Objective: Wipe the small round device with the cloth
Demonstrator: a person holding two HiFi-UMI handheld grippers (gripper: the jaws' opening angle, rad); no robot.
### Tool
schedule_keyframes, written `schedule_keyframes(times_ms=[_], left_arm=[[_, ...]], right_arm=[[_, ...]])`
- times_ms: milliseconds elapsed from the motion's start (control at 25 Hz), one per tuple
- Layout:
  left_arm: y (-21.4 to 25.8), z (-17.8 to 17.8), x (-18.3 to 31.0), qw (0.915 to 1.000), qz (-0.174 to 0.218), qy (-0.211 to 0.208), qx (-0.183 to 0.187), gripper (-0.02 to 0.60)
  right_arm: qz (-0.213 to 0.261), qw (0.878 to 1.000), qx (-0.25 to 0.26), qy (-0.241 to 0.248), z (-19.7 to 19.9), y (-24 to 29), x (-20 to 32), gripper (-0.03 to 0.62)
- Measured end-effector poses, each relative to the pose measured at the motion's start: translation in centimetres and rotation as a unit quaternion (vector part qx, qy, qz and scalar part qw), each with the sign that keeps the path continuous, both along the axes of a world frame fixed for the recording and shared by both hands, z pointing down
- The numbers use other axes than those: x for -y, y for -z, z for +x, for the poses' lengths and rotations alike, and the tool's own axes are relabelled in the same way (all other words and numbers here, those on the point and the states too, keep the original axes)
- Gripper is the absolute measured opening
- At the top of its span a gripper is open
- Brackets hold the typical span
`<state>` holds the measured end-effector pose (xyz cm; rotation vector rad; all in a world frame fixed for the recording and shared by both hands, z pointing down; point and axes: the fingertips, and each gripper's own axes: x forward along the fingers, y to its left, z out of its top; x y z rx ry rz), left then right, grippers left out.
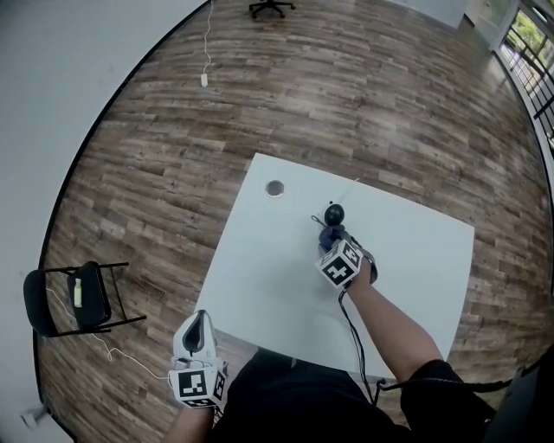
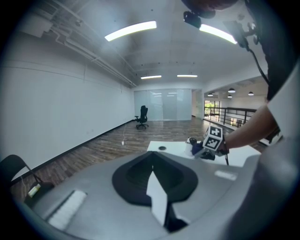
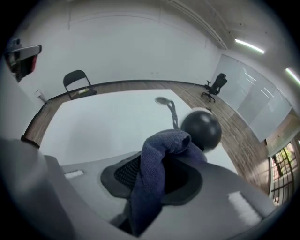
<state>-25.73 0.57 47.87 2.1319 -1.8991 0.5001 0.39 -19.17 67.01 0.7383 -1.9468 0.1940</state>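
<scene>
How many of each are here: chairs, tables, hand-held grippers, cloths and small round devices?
Chairs: 2 (folding, office)
Table: 1
Hand-held grippers: 2 (left, right)
Cloth: 1
Round device: 1
Total: 7

Plain white bench (image 1: 260,268). Dark blue cloth (image 3: 157,173), fine looped weave. Glossy black device (image 3: 202,130). Floor (image 1: 363,95) of grey-brown wood planks. Black chair (image 1: 52,303). Left gripper (image 1: 201,318) and right gripper (image 1: 332,232): cubes with black-and-white square markers.
</scene>
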Motion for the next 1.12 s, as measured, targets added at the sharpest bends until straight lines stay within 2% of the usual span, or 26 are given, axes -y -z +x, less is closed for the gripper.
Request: schedule_keyframes(times_ms=[120, 200, 320, 400, 600, 720, 880, 1120], left_arm=[[0.0, -0.1, 0.0, 1.0, -0.001, 0.002, 0.001, 0.008], [0.1, -0.1, 0.1, 1.0, 0.002, 0.003, 0.0, 0.008], [0.4, 0.3, 0.7, 0.9999, 0.014, -0.003, -0.001, 0.008], [0.7, 0.8, 1.4, 0.9997, 0.02, -0.011, -0.001, 0.008], [1.2, 2.0, 2.6, 0.9992, 0.023, -0.033, 0.001, 0.008], [1.1, 2.2, 3.1, 0.999, 0.019, -0.04, 0.002, 0.008], [1.0, 2.4, 3.5, 0.9988, 0.011, -0.046, 0.004, 0.008], [0.8, 2.7, 3.5, 0.9988, 0.008, -0.047, 0.006, 0.008]], right_arm=[[0.053, 0.996, 0.027, 0.062, -3.3, 3.2, -0.3, 0.117], [0.101, 0.991, 0.039, 0.074, -4.3, 6.1, 0.2, 0.117], [0.166, 0.984, 0.041, 0.04, -2.6, 9.9, 1.9, 0.117], [0.188, 0.982, 0.029, 0.007, -0.2, 10.9, 3.3, 0.117], [0.174, 0.983, -0.02, -0.046, 5.6, 9.2, 5.4, 0.117], [0.154, 0.985, -0.041, -0.06, 7.3, 7.6, 5.7, 0.117], [0.133, 0.988, -0.055, -0.059, 7.7, 6.1, 5.7, 0.117], [0.1, 0.992, -0.071, -0.031, 6.4, 3.8, 4.3, 0.117]])
